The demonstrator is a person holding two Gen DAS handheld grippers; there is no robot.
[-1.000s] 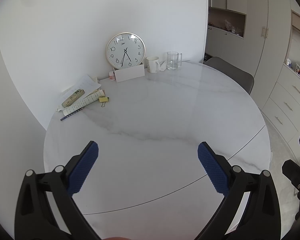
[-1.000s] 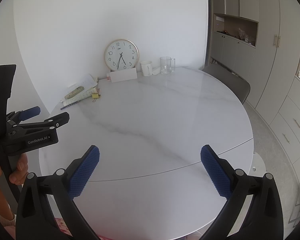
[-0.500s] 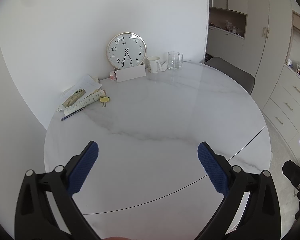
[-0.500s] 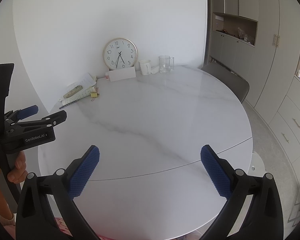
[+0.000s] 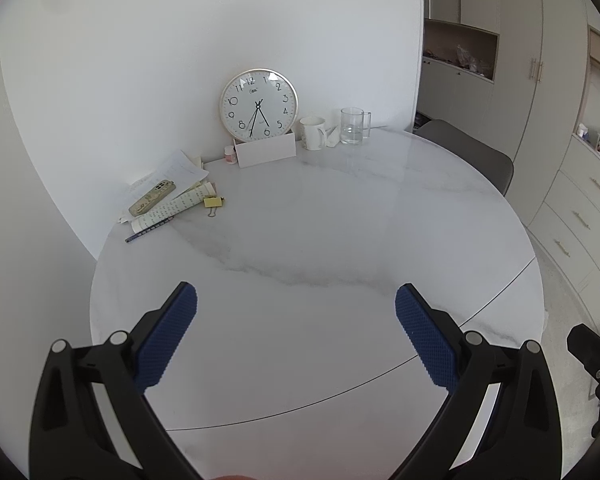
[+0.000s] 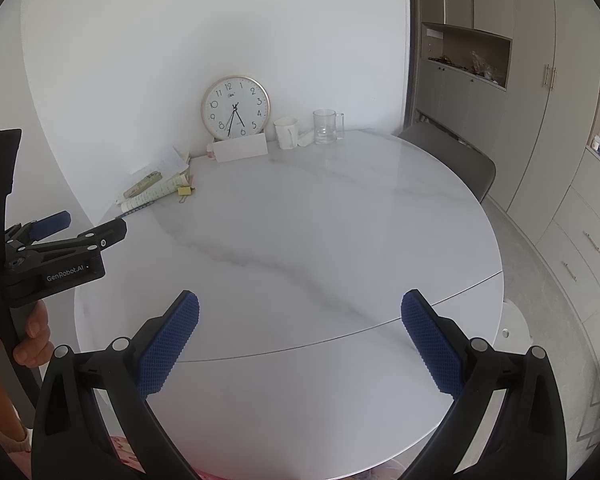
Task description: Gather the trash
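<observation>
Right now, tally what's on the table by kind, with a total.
Clock: 1
Drinking vessels: 2, white mug and glass mug
White card: 1
Small jar: 1
Paper pile: 1
Patterned case: 1
Pen: 1
Yellow binder clip: 1
Total: 9

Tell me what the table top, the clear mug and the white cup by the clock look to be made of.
Table top: polished marble or marble-look slab, white with grey veining and soft reflections. Clear mug: glass, see-through with a handle. White cup: probably glazed ceramic, opaque and smooth. Clock: for location only.
</observation>
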